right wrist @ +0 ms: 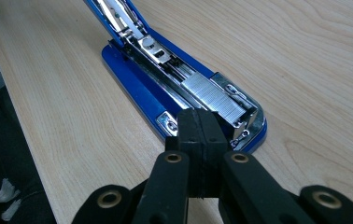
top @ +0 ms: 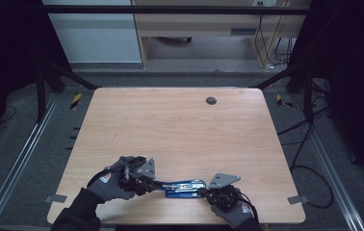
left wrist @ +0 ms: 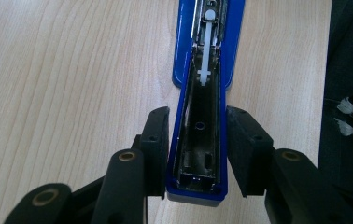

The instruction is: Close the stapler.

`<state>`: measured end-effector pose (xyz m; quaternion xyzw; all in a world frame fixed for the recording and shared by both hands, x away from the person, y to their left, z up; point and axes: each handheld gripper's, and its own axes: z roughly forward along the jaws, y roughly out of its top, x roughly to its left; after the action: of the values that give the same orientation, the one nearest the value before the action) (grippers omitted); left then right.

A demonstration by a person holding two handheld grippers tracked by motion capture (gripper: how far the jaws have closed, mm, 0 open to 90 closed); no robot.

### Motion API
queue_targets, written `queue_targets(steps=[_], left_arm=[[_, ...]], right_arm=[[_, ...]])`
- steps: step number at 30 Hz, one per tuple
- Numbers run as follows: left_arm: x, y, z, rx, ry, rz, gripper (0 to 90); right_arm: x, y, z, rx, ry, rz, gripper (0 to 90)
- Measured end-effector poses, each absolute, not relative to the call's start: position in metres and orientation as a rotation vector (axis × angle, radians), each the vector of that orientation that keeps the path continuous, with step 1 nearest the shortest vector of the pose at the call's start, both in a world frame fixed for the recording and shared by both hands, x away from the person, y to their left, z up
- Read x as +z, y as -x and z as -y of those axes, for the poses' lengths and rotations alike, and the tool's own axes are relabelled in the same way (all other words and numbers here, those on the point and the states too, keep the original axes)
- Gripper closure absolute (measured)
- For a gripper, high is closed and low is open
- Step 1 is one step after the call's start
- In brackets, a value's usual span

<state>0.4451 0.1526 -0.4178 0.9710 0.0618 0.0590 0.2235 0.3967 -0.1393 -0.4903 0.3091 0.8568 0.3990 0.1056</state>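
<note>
Blue plastic and bright steel: the stapler (top: pixel 185 186) lies opened out flat on the bench (top: pixel 180 125), close to the person's edge and well away from the small round grommet (top: pixel 211 100) at the far side. Relative to the stapler, the left claw (left wrist: pixel 198 149) is at the end of the lifted top arm, its two black jaws set either side of the blue shell. The left jaw touches the shell; the right one looks just clear of it, so I would call that claw parted around the arm rather than clamped on it. The right claw (right wrist: pixel 201 123) is at the other end, over the nose of the magazine, jaws pressed together with nothing between them, tip just beside the strip of staples (right wrist: pixel 212 97).

I judge the stapler to be stiff and fairly light, with a hinge that will swing freely, so the top arm will want steadying. Its polished metal rails look slippery; the blue plastic sides give the pads better purchase. The best hold seems to be across the narrow width of the top arm, or across the base near the hinge. The staple strip is brittle and would break if pinched, so it is better nudged from behind.
</note>
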Motion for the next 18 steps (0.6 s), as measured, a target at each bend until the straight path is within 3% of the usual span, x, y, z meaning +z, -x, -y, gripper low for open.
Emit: queue_targets(steps=[18], left_arm=[[-0.4135, -0.4465, -0.1500, 0.144, -2.679, -0.183, 61.4]], right_arm=[[-0.4903, -0.3965, 0.1389, 1.175, -0.909, -2.523, 90.0]])
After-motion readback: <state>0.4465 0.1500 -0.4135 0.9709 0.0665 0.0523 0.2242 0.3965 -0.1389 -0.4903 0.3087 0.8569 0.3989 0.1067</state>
